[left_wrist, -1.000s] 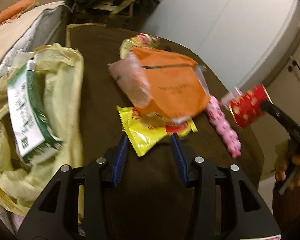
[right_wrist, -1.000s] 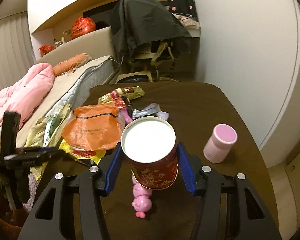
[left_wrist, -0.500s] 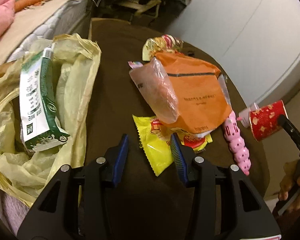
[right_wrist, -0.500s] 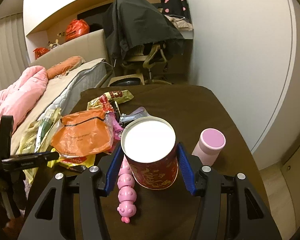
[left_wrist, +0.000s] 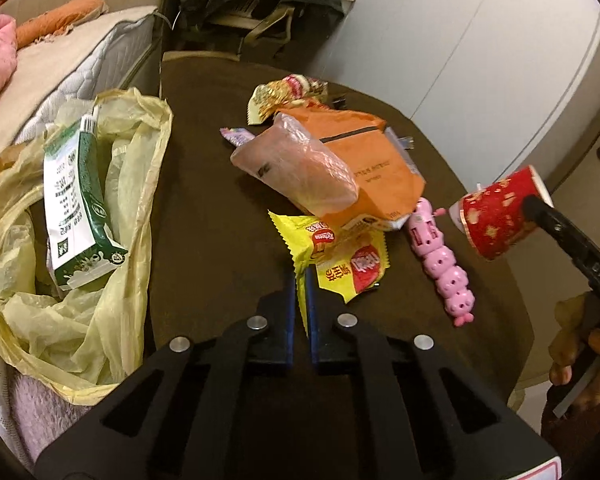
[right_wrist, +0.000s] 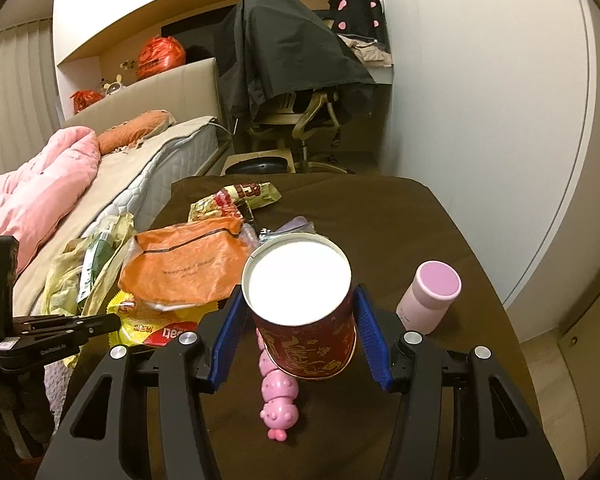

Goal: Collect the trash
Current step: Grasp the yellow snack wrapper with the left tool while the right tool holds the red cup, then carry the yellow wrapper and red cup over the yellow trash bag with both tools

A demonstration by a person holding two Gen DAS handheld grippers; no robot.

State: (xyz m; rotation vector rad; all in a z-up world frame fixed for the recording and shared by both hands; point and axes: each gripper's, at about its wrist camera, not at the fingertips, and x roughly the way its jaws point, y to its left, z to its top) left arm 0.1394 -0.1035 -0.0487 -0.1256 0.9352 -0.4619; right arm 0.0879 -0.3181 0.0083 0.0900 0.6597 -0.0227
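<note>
A yellow snack wrapper lies on the brown table, partly under an orange bag. My left gripper is closing, and its blue pads pinch the wrapper's near corner. To its left a yellow trash bag gapes open with a green-and-white tube inside. My right gripper is shut on a red paper cup, held upright above the table over a pink toy. The left wrist view shows the cup at the right.
A clear plastic bag rests on the orange bag, with crumpled snack wrappers behind it. A pink bottle stands at the right of the table. A bed runs along the left. A draped chair stands beyond the table.
My left gripper's jaws, open around the yellow wrapper's corner before, have come together on it. The right gripper keeps the cup nearly still.
</note>
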